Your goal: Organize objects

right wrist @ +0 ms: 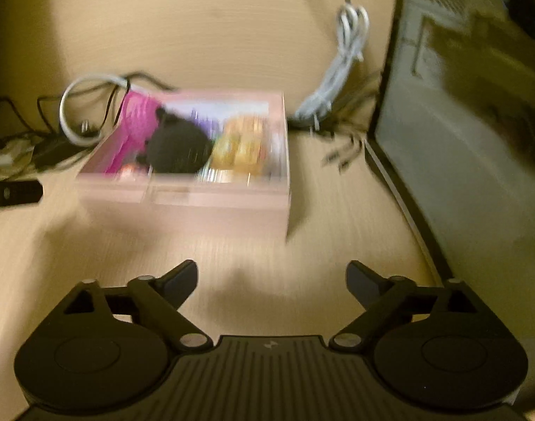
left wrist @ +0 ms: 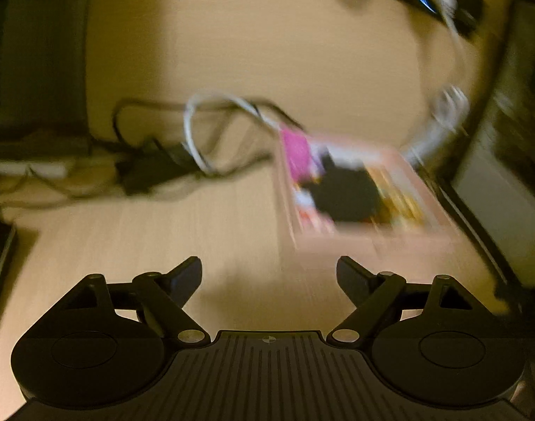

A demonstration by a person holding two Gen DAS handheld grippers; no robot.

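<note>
A pink box (right wrist: 186,196) sits on the light wooden desk (right wrist: 232,45). It holds a magenta item (right wrist: 137,122), a round black object (right wrist: 178,147) and some orange-yellow packets (right wrist: 242,144). In the left wrist view the same box (left wrist: 372,242) lies ahead to the right, with the black object (left wrist: 344,193) inside it. My left gripper (left wrist: 269,273) is open and empty above bare desk, short of the box. My right gripper (right wrist: 271,277) is open and empty, just in front of the box. Both views are motion-blurred.
A computer tower (right wrist: 460,122) stands on the right. A bundled white cable (right wrist: 337,80) lies between it and the box. A white cable loop (right wrist: 78,105), black wires and an adapter (left wrist: 151,172) clutter the left. A dark device (right wrist: 11,193) lies at far left.
</note>
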